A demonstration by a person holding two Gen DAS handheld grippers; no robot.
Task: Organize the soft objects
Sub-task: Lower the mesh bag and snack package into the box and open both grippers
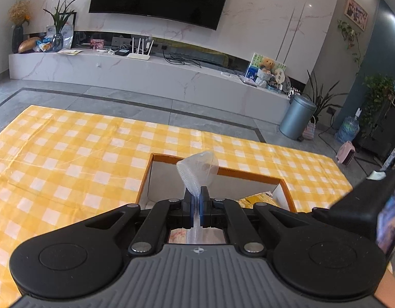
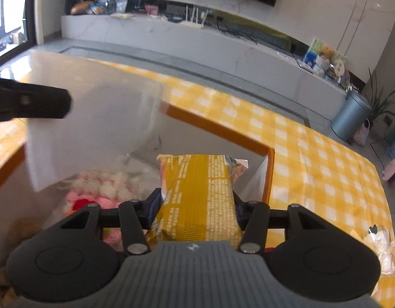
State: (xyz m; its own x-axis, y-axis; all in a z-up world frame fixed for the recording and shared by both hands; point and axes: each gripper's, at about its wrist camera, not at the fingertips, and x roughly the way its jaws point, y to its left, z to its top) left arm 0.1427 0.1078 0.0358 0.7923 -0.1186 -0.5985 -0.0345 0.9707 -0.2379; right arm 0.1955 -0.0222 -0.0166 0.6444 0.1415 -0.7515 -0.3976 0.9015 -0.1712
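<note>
Tools [image 1: 196,200] [image 2: 197,202] grip clear bag [image 1: 197,169] and yellow packet [image 2: 197,192] over orange-rimmed box [image 2: 218,128].

My left gripper [image 1: 196,200] is a matte black frame with two big round housings, each with a shallow circular recess. Between them sits a grey ribbed plate carrying a small round crosshair emblem. Black linkage bars run forward from silver disc rivets to blue-faced fingers [image 1: 188,205]. My right gripper [image 2: 197,200] has the same build: black rounded housings, triangular cut-outs in the outer arms, a grey ribbed centre with the same emblem, silver rivets, and blue fingers [image 2: 154,205].
</note>
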